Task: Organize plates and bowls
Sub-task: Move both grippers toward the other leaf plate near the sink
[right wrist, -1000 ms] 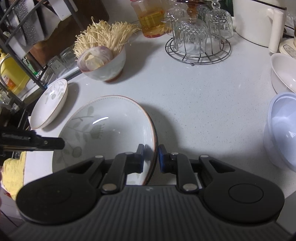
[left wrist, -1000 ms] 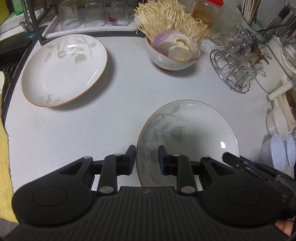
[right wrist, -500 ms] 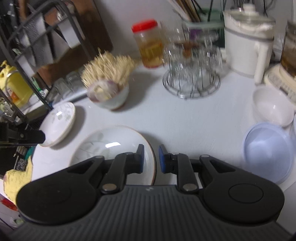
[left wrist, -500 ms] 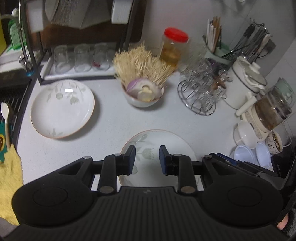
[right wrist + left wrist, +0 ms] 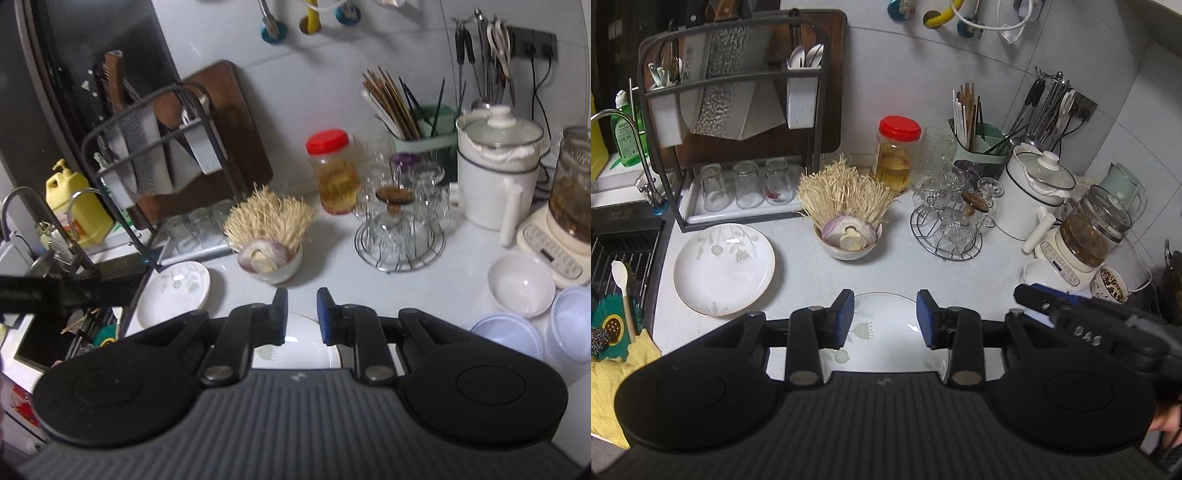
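Two grippers, both parted and empty: left gripper point(image 5: 885, 317) wider, right gripper point(image 5: 301, 315) narrower. Near plate point(image 5: 886, 332) lies flat on worktop point(image 5: 798, 273) directly below and between both. Second plate point(image 5: 724, 269) sits further out to the left, nearer left gripper. White bowl point(image 5: 521, 284) and pale plastic bowls point(image 5: 508, 334) lie right.
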Demonstrator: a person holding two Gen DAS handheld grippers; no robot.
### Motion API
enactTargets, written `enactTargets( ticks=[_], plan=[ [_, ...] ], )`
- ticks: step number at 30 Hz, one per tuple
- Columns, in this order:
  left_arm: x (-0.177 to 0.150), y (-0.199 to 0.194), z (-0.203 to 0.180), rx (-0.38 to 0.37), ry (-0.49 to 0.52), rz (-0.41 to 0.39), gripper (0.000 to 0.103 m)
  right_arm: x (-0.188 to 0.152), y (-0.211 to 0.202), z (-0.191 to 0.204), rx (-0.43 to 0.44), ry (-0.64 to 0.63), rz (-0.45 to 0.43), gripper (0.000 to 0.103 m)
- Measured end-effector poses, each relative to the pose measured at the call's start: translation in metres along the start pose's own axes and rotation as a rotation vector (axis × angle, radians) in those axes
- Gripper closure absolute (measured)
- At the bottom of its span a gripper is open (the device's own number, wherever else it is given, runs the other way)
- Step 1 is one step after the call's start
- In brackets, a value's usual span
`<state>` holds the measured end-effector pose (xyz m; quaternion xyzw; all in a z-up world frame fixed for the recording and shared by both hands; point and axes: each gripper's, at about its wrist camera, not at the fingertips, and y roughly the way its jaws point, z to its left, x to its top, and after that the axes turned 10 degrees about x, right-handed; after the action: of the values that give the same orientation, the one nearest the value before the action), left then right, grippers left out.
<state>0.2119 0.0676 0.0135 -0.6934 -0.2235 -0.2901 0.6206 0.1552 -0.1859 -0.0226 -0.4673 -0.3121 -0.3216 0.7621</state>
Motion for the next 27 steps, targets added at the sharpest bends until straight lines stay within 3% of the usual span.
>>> enactTargets(
  ticks=[6, 9, 22, 23, 26, 27],
  plan=[
    [-0.014, -0.013, 0.0, 0.019, -0.05, 0.001, 0.06, -0.001, -0.02, 0.008, -0.002, -0.043, -0.019, 0.082],
    [-0.023, -0.018, -0.005, 0.064, -0.045, -0.016, 0.06, -0.006, -0.025, 0.012, 0.01, -0.048, -0.009, 0.082],
    [-0.038, -0.026, -0.005, 0.128, -0.089, -0.051, 0.06, -0.024, -0.027, 0.019, 0.045, -0.062, 0.058, 0.082],
    [-0.039, -0.027, -0.002, 0.138, -0.099, -0.055, 0.059, -0.024, -0.026, 0.02, 0.05, -0.063, 0.062, 0.08],
    [-0.041, -0.029, 0.011, 0.173, -0.141, -0.057, 0.056, -0.024, -0.025, 0.022, 0.074, -0.064, 0.065, 0.054],
    [-0.042, -0.03, 0.016, 0.182, -0.151, -0.06, 0.055, -0.024, -0.024, 0.023, 0.078, -0.065, 0.066, 0.052]
  ],
)
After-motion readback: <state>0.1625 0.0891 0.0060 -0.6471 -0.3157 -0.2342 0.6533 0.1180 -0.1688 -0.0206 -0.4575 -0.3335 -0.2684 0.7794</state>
